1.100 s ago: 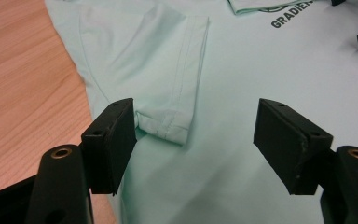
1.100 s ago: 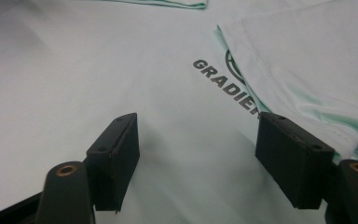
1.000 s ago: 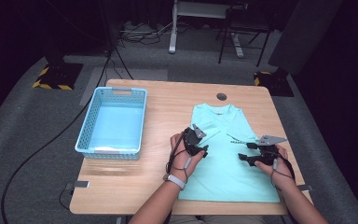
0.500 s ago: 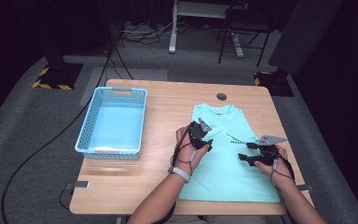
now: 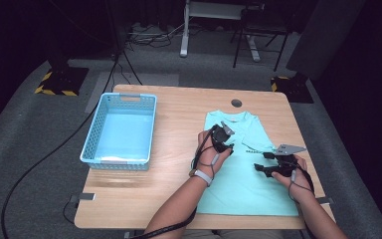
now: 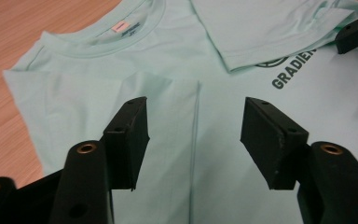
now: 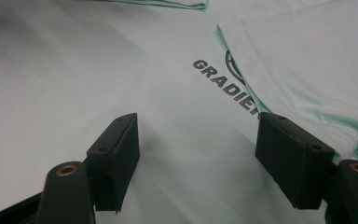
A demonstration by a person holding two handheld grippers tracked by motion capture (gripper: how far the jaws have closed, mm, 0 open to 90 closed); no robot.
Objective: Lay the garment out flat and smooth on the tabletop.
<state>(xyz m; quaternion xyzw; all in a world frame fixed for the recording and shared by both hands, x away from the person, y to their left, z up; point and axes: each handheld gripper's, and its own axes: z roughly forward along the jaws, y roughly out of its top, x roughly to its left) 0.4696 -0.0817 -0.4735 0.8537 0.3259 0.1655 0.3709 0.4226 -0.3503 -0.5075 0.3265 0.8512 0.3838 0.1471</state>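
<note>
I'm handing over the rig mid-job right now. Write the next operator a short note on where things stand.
Left tool: open over the T-shirt below its collar, jaws have just been closing, nothing pinched.
Right tool: open, low over the shirt's printed chest, holding nothing.
Shirt lies flat on the table, both sleeves folded inward.
Blue basket at the table's left, with no shirt in it.
Left, probably: fold the body, then put the shirt in the basket.

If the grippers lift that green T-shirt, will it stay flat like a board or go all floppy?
Probably floppy. The T-shirt is thin cloth: its sleeves are already folded over its front, so it would likely droop and sag from wherever it is pinched. It looks light, lying flat on the table. Pushed, it would likely bunch into wrinkles rather than slide whole.
</note>
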